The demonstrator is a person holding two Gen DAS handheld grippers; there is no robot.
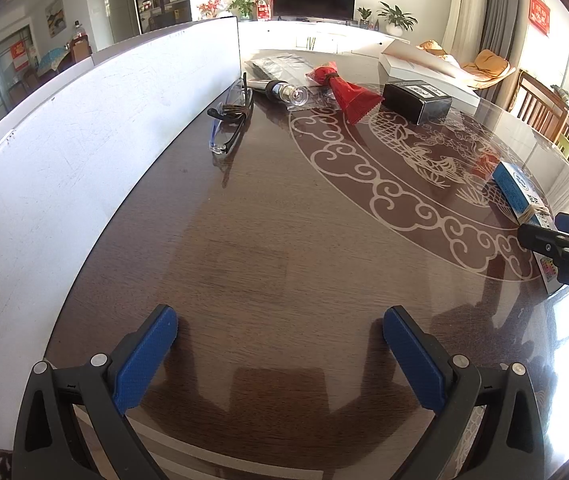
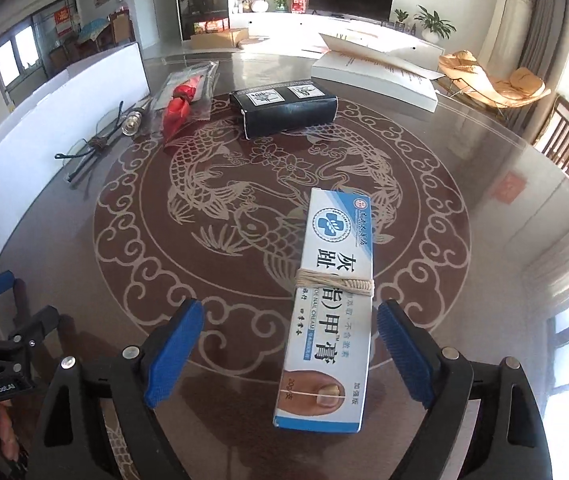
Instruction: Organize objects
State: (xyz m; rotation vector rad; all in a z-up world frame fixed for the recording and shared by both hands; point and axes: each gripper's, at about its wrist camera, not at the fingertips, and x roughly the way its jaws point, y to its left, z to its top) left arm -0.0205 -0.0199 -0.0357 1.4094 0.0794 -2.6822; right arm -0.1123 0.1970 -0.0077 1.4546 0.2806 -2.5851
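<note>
A white and blue nail cream box point(image 2: 330, 304), tied round with string, lies flat on the dark round table point(image 2: 244, 380). My right gripper point(image 2: 290, 354) is open, one finger on each side of the box's near half, apart from it. The box also shows in the left wrist view point(image 1: 522, 196) at the far right, with the right gripper point(image 1: 560, 236) over it. My left gripper point(image 1: 280, 344) is open and empty over bare table near a white board point(image 1: 64, 152). Glasses point(image 1: 230, 118), a red fan-shaped item point(image 1: 350, 96) and a black box point(image 1: 418, 102) lie further back.
A small bottle point(image 1: 288, 92) lies on clear plastic bags point(image 1: 280, 66) at the back. An open white box point(image 2: 380, 74) stands at the table's far side. Wooden chairs point(image 2: 568, 140) stand to the right. The left gripper shows at the lower left of the right wrist view point(image 2: 0, 320).
</note>
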